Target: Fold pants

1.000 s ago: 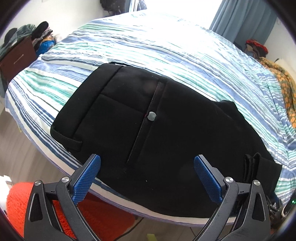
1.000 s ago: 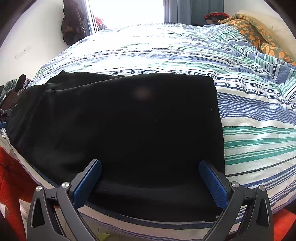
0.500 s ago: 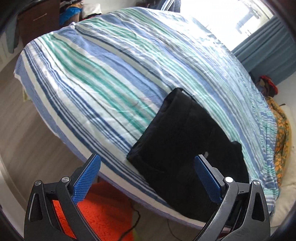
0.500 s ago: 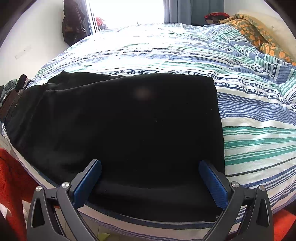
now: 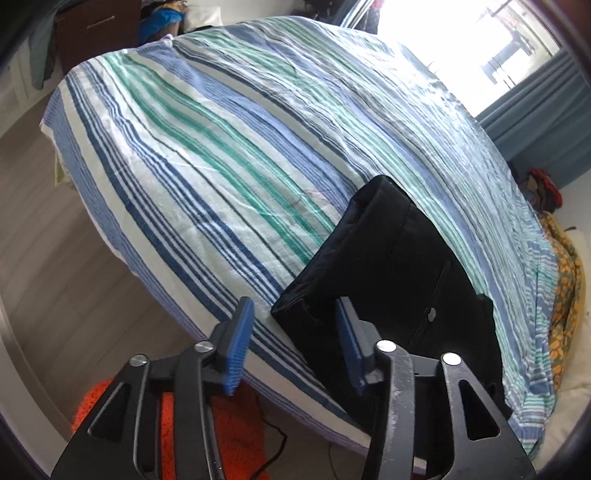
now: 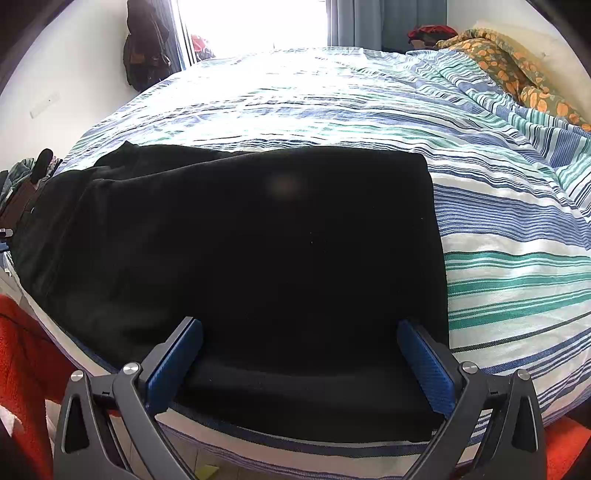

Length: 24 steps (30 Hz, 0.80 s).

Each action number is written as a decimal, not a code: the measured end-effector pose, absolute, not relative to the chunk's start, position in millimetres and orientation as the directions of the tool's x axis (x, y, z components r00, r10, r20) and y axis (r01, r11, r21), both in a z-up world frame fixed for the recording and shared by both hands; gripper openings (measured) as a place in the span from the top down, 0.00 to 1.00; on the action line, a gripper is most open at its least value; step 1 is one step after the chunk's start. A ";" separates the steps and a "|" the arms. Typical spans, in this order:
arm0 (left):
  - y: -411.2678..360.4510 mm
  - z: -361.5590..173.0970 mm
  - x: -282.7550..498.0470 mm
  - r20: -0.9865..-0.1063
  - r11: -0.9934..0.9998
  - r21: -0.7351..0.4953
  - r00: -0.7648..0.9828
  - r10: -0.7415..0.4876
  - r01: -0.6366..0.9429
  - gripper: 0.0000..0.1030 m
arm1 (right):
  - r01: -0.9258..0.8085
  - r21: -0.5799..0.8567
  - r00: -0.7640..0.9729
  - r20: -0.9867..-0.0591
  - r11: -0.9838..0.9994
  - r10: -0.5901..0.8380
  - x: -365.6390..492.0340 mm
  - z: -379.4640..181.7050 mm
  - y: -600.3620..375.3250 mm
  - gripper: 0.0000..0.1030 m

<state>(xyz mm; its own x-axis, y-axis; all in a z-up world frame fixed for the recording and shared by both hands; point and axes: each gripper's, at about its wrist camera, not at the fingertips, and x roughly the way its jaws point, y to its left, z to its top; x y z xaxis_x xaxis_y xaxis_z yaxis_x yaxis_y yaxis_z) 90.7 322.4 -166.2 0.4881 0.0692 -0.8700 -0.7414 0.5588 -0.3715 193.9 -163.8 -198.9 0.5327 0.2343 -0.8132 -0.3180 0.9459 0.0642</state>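
Closing on the near waistband corner of the black fabric pants (image 5: 399,280), the left tool (image 5: 295,345) has cloth between its pads, unpinched yet. They lie flat on the striped bed (image 5: 229,155), ready for folding. Right tool (image 6: 299,363) hangs released over the leg end.

Striped bedspread (image 5: 229,155), bright window (image 6: 251,22), blue curtains (image 5: 546,136), wooden floor (image 5: 55,280)

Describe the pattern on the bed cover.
Blue, teal and white stripes on the bed cover; left wrist view.
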 end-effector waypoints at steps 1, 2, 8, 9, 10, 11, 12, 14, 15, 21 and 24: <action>321.8 -167.5 89.0 -0.866 0.554 -0.379 0.495 0.068 -0.741 0.45 | -0.318 0.064 0.533 -0.813 0.946 0.234 193.9 -198.9 -163.8 0.00; 321.2 -169.8 88.7 -0.862 0.551 -0.395 0.504 0.055 -0.735 0.45 | -0.317 0.064 0.533 -0.813 0.946 0.234 193.9 -198.9 -163.8 0.00; 318.8 -187.8 94.9 -0.835 0.521 -0.477 0.550 -0.016 -0.708 0.56 | -0.317 0.064 0.533 -0.813 0.946 0.234 193.8 -199.0 -163.8 0.00; 319.6 -191.5 95.5 -0.830 0.512 -0.487 0.557 -0.021 -0.707 0.55 | -0.317 0.064 0.533 -0.813 0.946 0.234 193.8 -199.0 -163.8 0.00; 321.5 -196.1 95.9 -0.822 0.498 -0.506 0.568 -0.033 -0.704 0.54 | -0.317 0.064 0.533 -0.813 0.946 0.234 193.8 -199.0 -163.8 0.00; 324.3 -201.8 97.4 -0.810 0.480 -0.534 0.584 -0.053 -0.696 0.48 | -0.317 0.064 0.533 -0.813 0.946 0.234 193.9 -199.0 -163.9 0.00; 327.3 -206.7 97.9 -0.795 0.459 -0.562 0.602 -0.072 -0.688 0.44 | -0.317 0.064 0.533 -0.813 0.946 0.234 193.9 -199.1 -163.9 0.00; 331.2 -211.0 97.7 -0.775 0.428 -0.597 0.627 -0.087 -0.679 0.42 | -0.317 0.064 0.533 -0.813 0.946 0.234 193.8 -199.1 -163.9 0.00; 331.4 -210.6 97.9 -0.770 0.430 -0.601 0.633 -0.084 -0.674 0.51 | -0.317 0.065 0.533 -0.813 0.946 0.234 193.9 -199.1 -164.0 0.00; 326.0 -193.7 96.0 -0.768 0.474 -0.582 0.638 -0.053 -0.661 0.78 | -0.317 0.065 0.533 -0.813 0.946 0.235 193.8 -199.2 -164.1 0.00; 316.8 -167.4 97.5 -0.755 0.529 -0.572 0.655 -0.040 -0.627 0.81 | -0.317 0.068 0.533 -0.812 0.946 0.237 193.6 -198.7 -164.7 0.00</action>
